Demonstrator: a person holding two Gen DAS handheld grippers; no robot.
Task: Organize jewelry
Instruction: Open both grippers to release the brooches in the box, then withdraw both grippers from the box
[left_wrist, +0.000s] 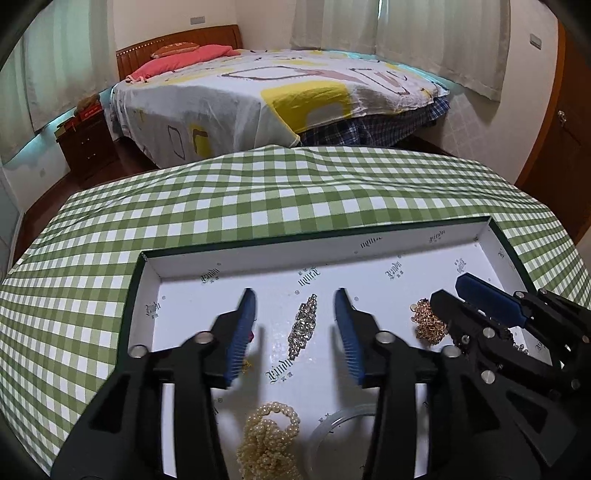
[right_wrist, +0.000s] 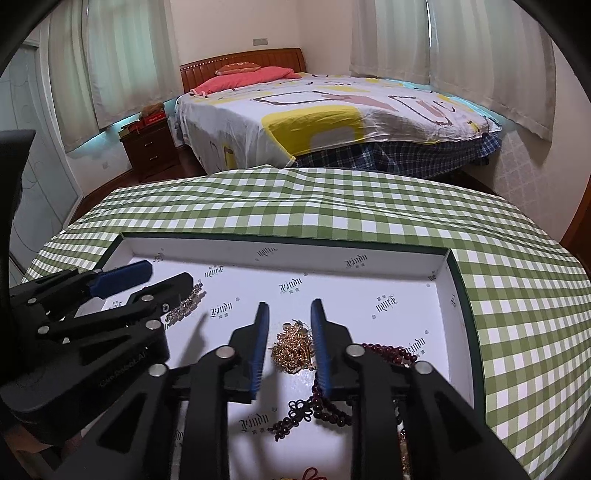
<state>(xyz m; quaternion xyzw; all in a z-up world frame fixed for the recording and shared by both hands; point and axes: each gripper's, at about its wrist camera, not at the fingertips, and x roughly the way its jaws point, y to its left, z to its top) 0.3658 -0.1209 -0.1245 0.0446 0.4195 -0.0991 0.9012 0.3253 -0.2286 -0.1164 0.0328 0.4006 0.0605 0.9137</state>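
Your left tongs stand wide around the rhinestone strip, not touching. Your right tongs sit narrow, open beside the gold chain pile in the tray.

Checked-cloth table, shallow box, probably cardboard

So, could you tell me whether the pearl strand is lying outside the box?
No, the pearl strand lies inside the box.

One tray, two grippers, five jewelry pieces (one pearl).
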